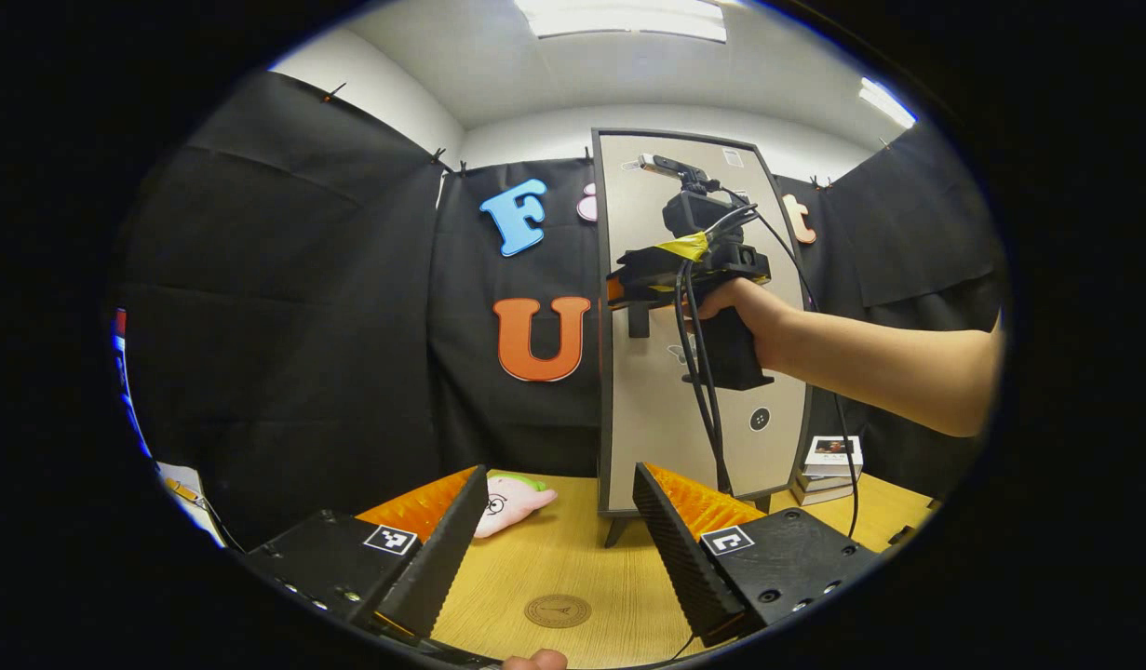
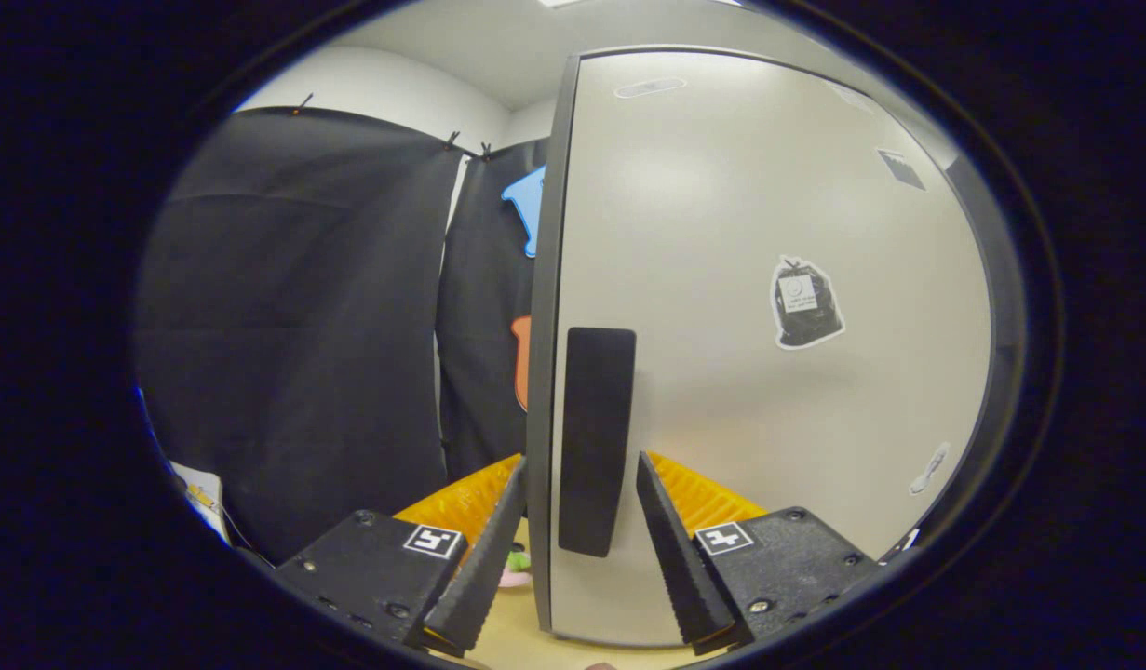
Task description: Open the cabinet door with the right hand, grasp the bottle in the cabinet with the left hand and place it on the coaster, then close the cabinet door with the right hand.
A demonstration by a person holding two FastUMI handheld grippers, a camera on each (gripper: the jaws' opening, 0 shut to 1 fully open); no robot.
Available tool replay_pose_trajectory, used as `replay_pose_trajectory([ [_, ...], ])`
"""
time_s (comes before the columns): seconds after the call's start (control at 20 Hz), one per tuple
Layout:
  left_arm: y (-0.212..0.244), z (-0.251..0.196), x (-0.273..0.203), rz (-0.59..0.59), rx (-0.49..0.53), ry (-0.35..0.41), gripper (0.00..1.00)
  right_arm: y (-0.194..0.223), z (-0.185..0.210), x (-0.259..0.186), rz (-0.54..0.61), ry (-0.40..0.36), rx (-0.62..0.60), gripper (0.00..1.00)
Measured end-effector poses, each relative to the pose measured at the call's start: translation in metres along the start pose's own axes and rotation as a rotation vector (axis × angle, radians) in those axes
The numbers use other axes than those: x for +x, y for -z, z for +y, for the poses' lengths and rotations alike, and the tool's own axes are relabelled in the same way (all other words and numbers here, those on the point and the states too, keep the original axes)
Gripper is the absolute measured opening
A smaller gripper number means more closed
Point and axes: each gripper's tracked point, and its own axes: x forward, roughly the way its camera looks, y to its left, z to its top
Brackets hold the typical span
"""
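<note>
In the left gripper view the left tool [image 1: 559, 540] sits nearest, its two fingers spread wide with nothing between them, low over the worktop [image 1: 582, 558]. Just ahead and below it lies the round coaster [image 1: 558, 610], bare. Farther ahead and a little left a pink plush toy [image 1: 512, 500] lies on the worktop. Ahead and to the right stands the cabinet [image 1: 689, 447], upright, its door shut, so the bottle, judged to be inside, is hidden. A hand [image 1: 735, 307] holds the right tool [image 1: 640, 279] up against the door's left edge at the handle [image 1: 639, 321]; books [image 1: 829, 465] are stacked beyond the cabinet. In the right gripper view the right tool [image 2: 580, 535] is wide open and grips nothing; the dark handle [image 2: 596, 437] stands vertical directly ahead, its lower end between the two fingers, though I cannot tell whether either touches it. The door [image 2: 768, 419] spreads ahead and right. The right tool is plainly nearer; closing on the handle and pulling looks like the next move.
</note>
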Motion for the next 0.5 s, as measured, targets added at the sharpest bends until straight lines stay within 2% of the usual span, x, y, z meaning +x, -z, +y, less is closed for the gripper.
replay_pose_trajectory([
  [0.15,-0.001,0.002,0.001,0.001,0.003,-0.003,0.95,0.000,0.005,0.005,0.007,-0.008,0.006,0.71],
  [0.2,-0.001,0.003,0.002,0.002,0.004,-0.004,0.95,0.000,0.004,0.004,0.009,0.010,0.002,0.65],
  [0.25,-0.001,0.004,0.002,0.003,0.004,-0.006,0.95,-0.001,0.001,0.006,0.006,0.035,0.000,0.64],
  [0.3,0.001,0.005,0.001,0.004,0.002,-0.006,0.95,-0.001,-0.003,0.006,0.000,0.051,0.004,0.53],
  [0.35,0.003,0.006,0.001,0.006,-0.002,-0.006,0.95,-0.001,-0.005,0.006,-0.006,0.057,0.022,0.51],
  [0.4,0.003,0.005,0.003,0.008,-0.005,-0.004,0.95,-0.001,-0.006,0.006,-0.006,0.056,0.032,0.39],
  [0.5,0.004,0.005,0.002,0.013,-0.007,0.000,0.95,-0.001,-0.006,0.005,0.005,0.053,0.027,0.34],
])
